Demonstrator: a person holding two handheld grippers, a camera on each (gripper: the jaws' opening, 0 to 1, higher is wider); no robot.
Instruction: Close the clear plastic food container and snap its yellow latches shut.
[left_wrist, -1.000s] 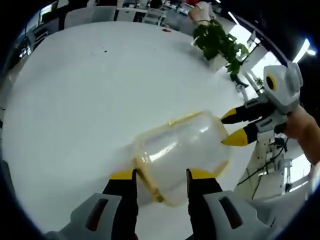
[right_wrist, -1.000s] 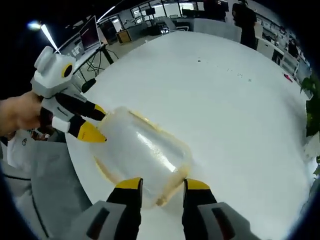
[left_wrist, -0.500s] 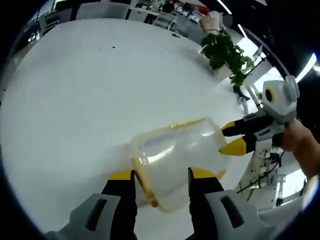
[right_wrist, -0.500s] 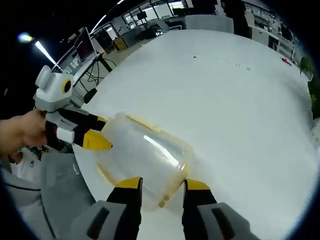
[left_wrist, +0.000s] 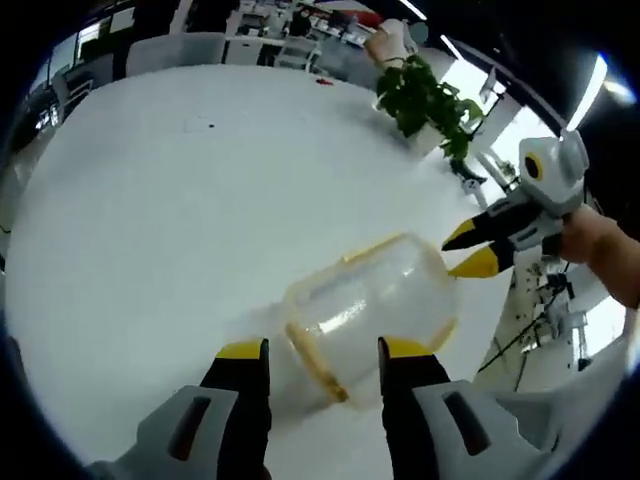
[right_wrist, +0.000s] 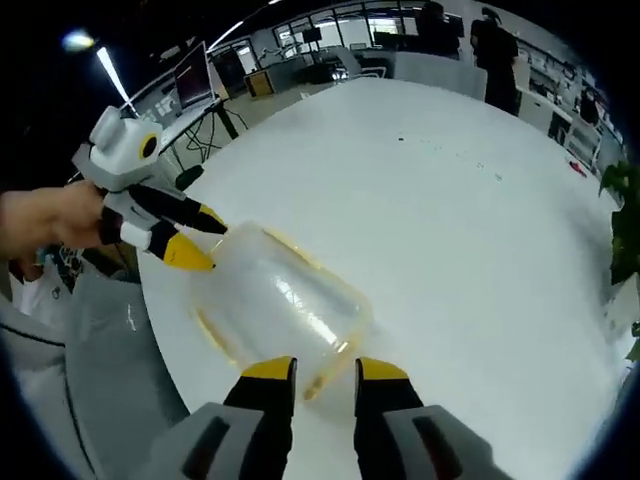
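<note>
Clear container (left_wrist: 375, 310) on white table (left_wrist: 150, 220); left gripper (left_wrist: 318, 352) and right gripper (right_wrist: 323, 368), jaws apart, flank opposite ends, contact apparently absent.

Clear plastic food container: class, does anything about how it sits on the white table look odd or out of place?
Yes. The clear plastic food container with yellow latches lies near the rim of the round white table, between both pairs of jaws. Nothing looks spilled or broken; whether its latches are snapped can't be told.
</note>
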